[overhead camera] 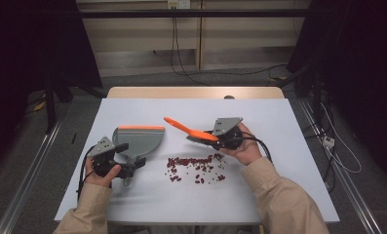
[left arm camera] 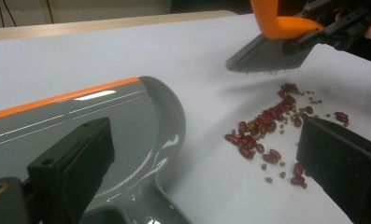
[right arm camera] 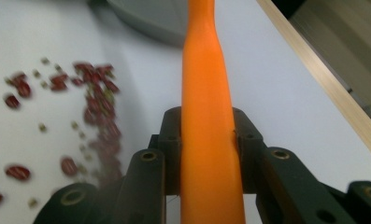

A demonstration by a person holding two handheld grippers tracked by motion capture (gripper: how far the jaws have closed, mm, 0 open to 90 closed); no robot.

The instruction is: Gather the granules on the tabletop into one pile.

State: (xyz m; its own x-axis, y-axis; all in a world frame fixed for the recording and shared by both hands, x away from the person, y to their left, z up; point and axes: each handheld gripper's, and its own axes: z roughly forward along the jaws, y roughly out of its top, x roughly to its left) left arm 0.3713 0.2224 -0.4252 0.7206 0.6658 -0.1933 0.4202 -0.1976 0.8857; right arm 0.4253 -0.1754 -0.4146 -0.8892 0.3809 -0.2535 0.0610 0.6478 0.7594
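Right now a white table [overhead camera: 279, 195] fills the middle of the high view, with a scatter of red beans [overhead camera: 196, 165] and small greenish ones just below its centre. Toward the left of that frame the left gripper [overhead camera: 127, 168] grasps the handle of a grey dustpan [overhead camera: 140, 139], whose orange-edged lip points to the top of the frame; the pan lies flat on the white surface, near the beans but apart from them. In the left gripper view the two black jaws stand wide apart at the bottom corners, the dustpan [left arm camera: 103, 121] running under the left one and the beans [left arm camera: 267, 130] lying between them farther off, so I cannot tell how firmly the handle is held.

Right of centre in the high view, the right gripper [overhead camera: 215, 136] pinches an orange brush [overhead camera: 186, 127], handle slanting toward the upper left. In the right gripper view the jaws press against both sides of the orange handle [right arm camera: 206, 116]. In the left gripper view's upper right, the grey bristles [left arm camera: 267, 56] hang just above the beans, not touching the table.
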